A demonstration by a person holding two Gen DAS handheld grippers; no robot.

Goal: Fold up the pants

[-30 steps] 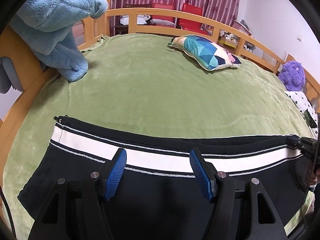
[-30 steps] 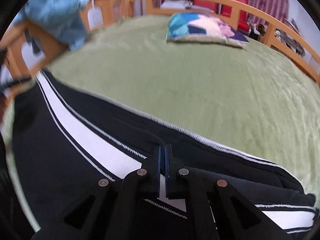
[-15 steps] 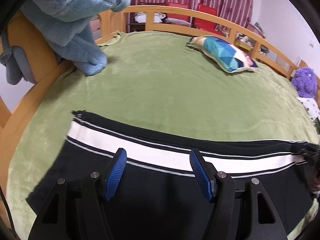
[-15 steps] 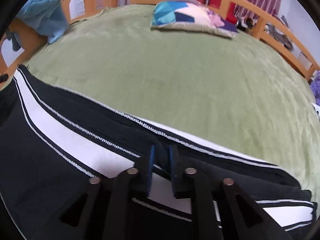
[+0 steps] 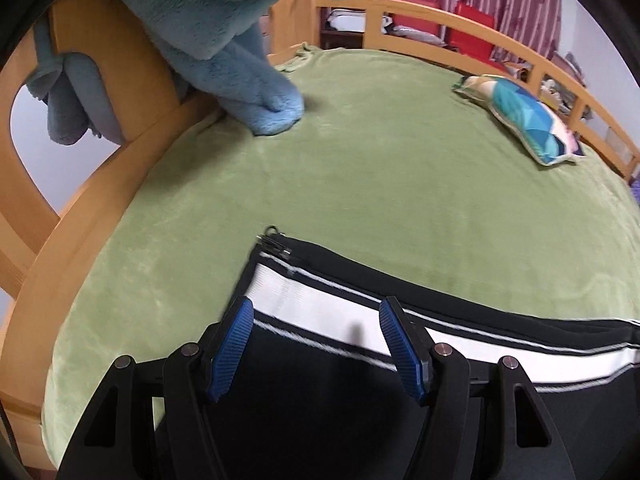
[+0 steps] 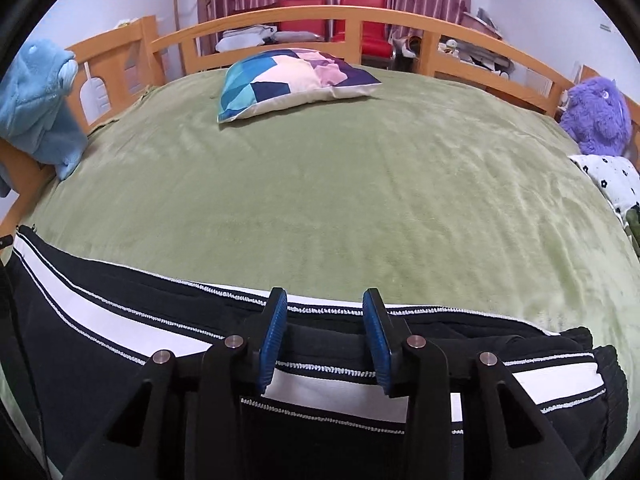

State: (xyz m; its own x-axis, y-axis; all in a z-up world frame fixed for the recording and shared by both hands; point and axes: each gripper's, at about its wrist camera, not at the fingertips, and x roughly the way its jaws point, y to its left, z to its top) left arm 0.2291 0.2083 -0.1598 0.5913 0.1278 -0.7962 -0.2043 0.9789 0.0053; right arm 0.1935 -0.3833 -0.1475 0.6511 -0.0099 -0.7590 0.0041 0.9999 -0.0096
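Note:
Black pants with a white side stripe lie flat along the near edge of the green bed cover. The zipped cuff end shows in the left wrist view. My left gripper is open and empty, hovering over the stripe near that cuff. In the right wrist view the pants stretch across the bottom, bunched at the right. My right gripper is open and empty above the stripe.
A patterned pillow lies at the far side of the bed. A blue plush hangs over the wooden rail on the left. A purple plush and a spotted cloth sit at the right.
My right gripper has opened and let go of the pants, which now lie flat. My left gripper has moved left towards the cuff end, still open.

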